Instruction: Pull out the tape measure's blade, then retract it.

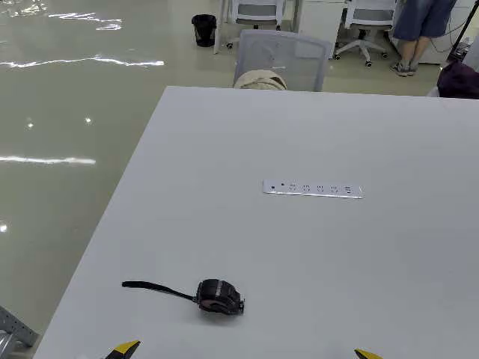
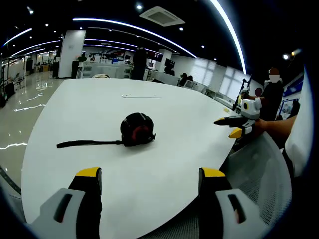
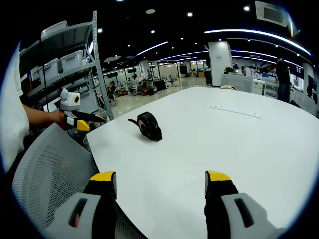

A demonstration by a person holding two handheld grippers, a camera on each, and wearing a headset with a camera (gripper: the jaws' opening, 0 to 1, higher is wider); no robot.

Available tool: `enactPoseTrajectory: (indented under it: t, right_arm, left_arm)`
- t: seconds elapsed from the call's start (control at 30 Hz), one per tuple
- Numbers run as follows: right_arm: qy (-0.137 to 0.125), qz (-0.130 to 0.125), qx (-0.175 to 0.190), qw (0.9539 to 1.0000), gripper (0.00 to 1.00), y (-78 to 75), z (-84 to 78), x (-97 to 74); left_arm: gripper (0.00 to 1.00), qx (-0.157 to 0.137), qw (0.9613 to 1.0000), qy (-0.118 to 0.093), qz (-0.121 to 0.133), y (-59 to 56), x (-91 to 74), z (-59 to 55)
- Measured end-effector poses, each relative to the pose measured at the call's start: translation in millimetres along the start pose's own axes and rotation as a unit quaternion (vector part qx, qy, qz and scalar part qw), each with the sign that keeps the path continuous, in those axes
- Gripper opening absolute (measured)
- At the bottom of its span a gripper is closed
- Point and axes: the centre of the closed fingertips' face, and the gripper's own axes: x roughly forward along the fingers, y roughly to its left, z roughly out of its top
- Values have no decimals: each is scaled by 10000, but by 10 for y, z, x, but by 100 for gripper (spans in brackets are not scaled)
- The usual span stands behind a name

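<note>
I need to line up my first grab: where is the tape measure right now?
In the head view the tape measure lies near the front edge of the table, left of middle, its strap trailing left, with the power strip farther back.

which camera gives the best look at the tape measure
The left gripper view: the tape measure sits near the middle, large, its red-and-black case and strap clear. The head view shows it smaller, from above, near the bottom edge. The right gripper view shows it small and farther off.
</note>
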Motion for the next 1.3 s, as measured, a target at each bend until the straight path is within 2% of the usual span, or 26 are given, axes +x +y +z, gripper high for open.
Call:
enactPoseTrajectory:
  t: [0.57, 1.3]
  right_arm:
    - [38, 35, -102, 9999, 73, 13, -6, 10]
    - [16, 36, -44, 10000, 72, 19, -3, 19]
  left_arm:
    - [78, -2, 10000, 28, -67, -26, 12, -9]
    - [78, 12, 9999, 71, -87, -22, 25, -32]
